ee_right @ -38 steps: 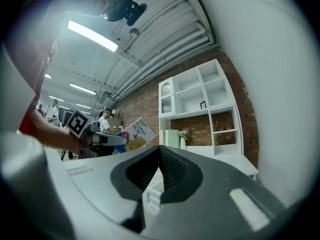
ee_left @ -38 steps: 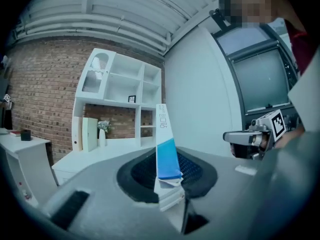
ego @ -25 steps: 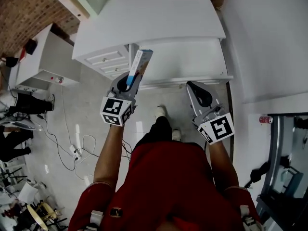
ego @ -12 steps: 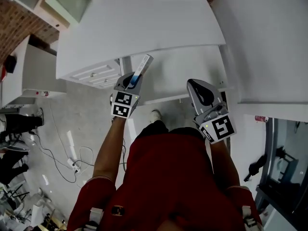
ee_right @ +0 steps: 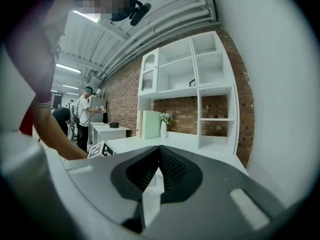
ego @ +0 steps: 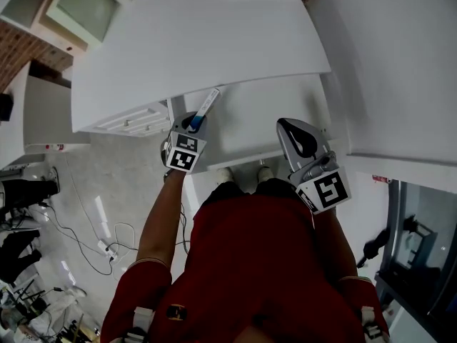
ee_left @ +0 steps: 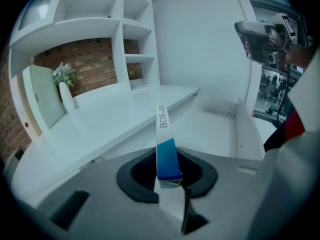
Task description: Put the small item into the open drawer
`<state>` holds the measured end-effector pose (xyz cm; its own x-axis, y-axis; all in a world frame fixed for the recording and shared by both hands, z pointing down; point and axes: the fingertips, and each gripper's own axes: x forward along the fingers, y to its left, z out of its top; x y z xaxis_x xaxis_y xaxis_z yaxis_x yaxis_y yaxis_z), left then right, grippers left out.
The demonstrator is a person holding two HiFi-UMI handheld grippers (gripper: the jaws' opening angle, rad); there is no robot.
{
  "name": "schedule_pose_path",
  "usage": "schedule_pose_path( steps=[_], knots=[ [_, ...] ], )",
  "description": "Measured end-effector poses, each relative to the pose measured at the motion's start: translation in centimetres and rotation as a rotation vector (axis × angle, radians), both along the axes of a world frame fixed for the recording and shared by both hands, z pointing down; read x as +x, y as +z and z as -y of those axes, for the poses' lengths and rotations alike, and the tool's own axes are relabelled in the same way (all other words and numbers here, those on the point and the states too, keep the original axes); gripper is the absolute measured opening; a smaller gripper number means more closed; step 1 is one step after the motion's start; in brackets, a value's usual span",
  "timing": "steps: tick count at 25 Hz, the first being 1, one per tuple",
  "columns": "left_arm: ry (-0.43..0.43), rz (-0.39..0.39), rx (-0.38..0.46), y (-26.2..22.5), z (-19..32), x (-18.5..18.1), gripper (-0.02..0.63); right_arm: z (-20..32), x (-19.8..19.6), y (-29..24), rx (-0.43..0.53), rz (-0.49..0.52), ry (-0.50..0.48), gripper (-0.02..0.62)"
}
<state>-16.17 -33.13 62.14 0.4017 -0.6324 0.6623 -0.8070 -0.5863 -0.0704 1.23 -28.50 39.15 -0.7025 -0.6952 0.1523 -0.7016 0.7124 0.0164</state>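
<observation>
head view: left gripper is holding the slim box by its blue end, w/ the white end poking out over the left side of the open drawer. it's not in there yet.

left gripper view: jaws are clamping that blue end, the rest is sticking out past them. prob light thin cardboard that's easy to crush or pivot, so a gentle low grip seems right imo.

right gripper view: right gripper is sitting pinched together, nothing in it.
</observation>
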Motion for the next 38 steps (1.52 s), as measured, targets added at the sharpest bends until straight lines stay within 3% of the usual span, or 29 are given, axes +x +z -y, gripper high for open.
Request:
schedule_pose_path(
  steps=[10,23,27,33,38],
  knots=[
    [-0.040,0.082,-0.115,4.5,1.2,0.1,0.072,3.3,2.6,0.8,-0.029,-0.035,-0.018,0.012],
    [-0.099,0.122,-0.159,6.7,3.7,-0.8,0.083,4.9,2.1,1.7,-0.053,-0.036,-0.032,0.012],
    [-0.106,0.124,-0.144,6.4,4.1,-0.9,0.136,4.7,1.8,2.1,-0.066,-0.040,-0.045,0.012],
    [-0.103,0.113,-0.115,5.0,4.0,-1.2,0.164,4.7,1.4,2.7,-0.085,-0.033,-0.048,0.012],
    [-0.095,0.052,-0.033,1.8,3.5,-0.5,0.169,4.6,0.5,3.1,-0.086,0.000,-0.064,0.012]
  ],
)
